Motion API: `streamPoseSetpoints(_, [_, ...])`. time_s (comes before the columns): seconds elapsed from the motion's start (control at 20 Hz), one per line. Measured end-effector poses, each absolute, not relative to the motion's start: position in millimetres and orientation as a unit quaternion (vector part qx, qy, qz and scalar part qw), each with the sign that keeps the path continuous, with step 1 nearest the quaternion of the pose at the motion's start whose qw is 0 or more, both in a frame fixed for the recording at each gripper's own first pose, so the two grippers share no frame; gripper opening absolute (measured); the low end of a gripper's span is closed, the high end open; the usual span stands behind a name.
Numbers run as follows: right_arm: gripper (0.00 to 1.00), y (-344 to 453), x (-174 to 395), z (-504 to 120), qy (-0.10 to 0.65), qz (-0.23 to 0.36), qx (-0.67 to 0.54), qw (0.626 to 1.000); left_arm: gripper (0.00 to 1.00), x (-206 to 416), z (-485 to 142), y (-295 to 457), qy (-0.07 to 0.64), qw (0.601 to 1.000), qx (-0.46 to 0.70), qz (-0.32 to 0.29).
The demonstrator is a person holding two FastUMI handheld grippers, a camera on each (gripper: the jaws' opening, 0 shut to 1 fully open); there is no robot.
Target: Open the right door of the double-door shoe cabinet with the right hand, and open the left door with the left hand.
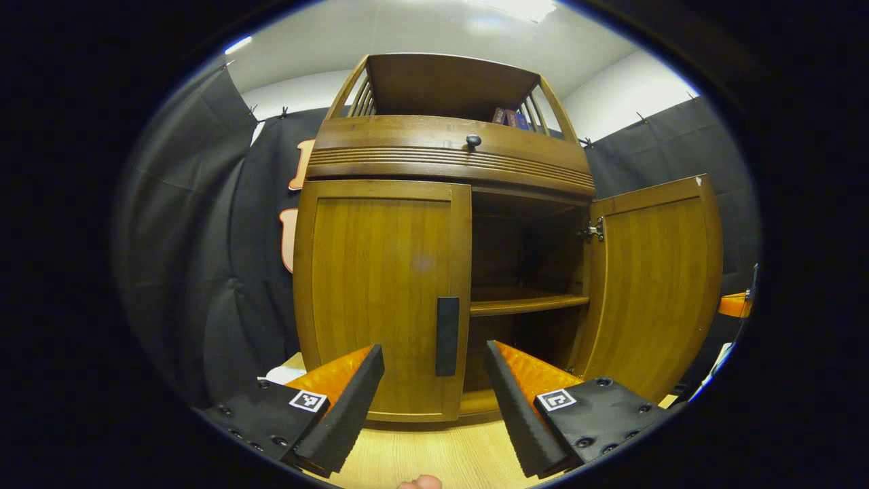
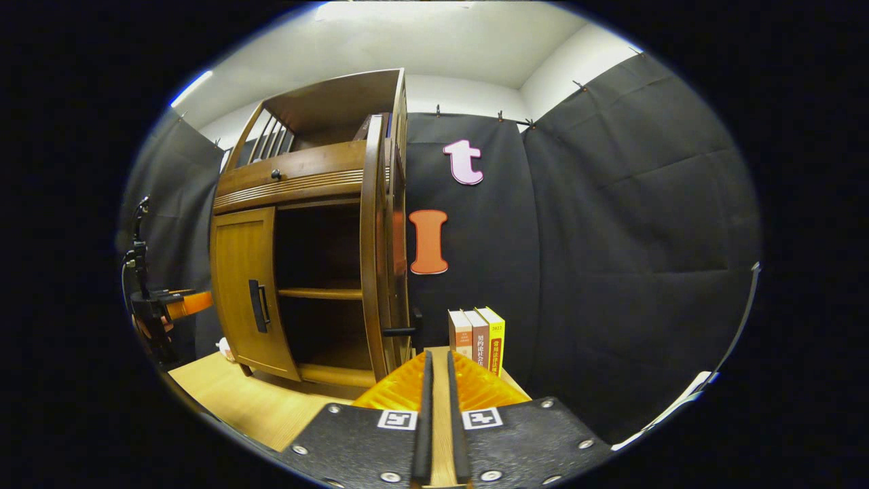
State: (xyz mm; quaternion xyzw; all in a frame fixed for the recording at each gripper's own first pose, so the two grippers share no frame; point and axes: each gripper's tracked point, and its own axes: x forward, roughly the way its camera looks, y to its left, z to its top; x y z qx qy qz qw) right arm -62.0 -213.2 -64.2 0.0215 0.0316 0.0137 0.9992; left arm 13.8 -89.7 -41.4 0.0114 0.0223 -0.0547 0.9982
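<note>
1. Cabinet [image 1: 448,156] stands on the bench [image 1: 434,455].
2. Right door [image 1: 655,285] swung open, shelf [image 1: 526,302] exposed; left door [image 1: 380,299] closed.
3. Left hand-held gripper [image 1: 434,380] released, fingers spread before the left door's handle [image 1: 447,336], not touching.
4. Right hand-held gripper [image 2: 438,401] clenched, nearly together, grasping nothing, near books [image 2: 478,336].

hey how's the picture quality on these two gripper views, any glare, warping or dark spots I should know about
Left gripper view: fisheye bows the cabinet outward; a ceiling light blows out at top; the open compartment is dim above its shelf, and the left door carries a faint smudge of glare. Right gripper view: the right door curves edge-on, the interior is shadowed, and the books stay sharp.
</note>
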Motion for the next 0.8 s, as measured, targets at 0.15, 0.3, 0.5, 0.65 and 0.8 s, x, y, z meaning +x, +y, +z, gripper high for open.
streamPoseSetpoints(0.15, [0.41,-214.5,-58.2,-59.8,0.018,0.010,0.016,1.000,0.94,14.6,-44.1,-89.3,0.028,0.999,0.014,-0.044])
streamPoseSetpoints(0.3, [0.73,-214.5,-56.0,-57.9,0.012,0.010,0.009,1.000,0.94,15.2,-45.3,-89.7,0.033,0.999,0.013,-0.035])
streamPoseSetpoints(0.5, [0.96,-222.4,-52.7,-53.0,0.002,0.006,0.014,1.000,0.95,31.6,-51.9,-92.4,0.051,0.998,0.004,-0.028])
streamPoseSetpoints(0.65, [0.92,-227.5,-53.2,-53.9,0.000,0.002,0.016,1.000,0.94,50.3,-59.5,-100.7,0.058,0.998,0.018,-0.028])
streamPoseSetpoints(0.8, [0.92,-231.7,-53.8,-55.7,0.005,-0.004,0.018,1.000,0.96,73.4,-60.1,-109.4,0.049,0.998,0.028,-0.028])
